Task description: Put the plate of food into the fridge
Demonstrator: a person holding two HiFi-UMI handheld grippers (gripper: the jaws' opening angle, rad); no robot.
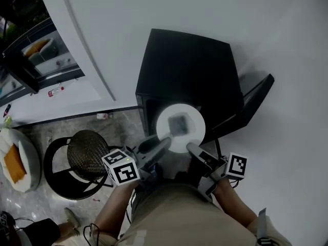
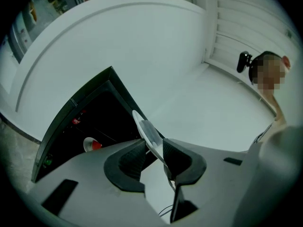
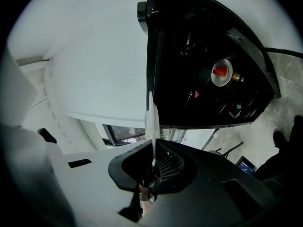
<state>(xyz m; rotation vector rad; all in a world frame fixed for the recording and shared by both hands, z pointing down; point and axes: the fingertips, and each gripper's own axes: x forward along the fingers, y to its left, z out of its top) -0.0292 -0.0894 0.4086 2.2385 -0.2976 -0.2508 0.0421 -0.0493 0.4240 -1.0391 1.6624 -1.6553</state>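
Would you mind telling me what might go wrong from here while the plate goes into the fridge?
The left gripper and right gripper pinch the plate only at its thin rim, so it may slip or tilt and shed the food. Inside the fridge stands a small bowl with something red; the plate might knock it.

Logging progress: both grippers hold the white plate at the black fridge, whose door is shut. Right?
Not quite: the fridge door stands open, as the head view shows. The left gripper and right gripper do hold the plate.
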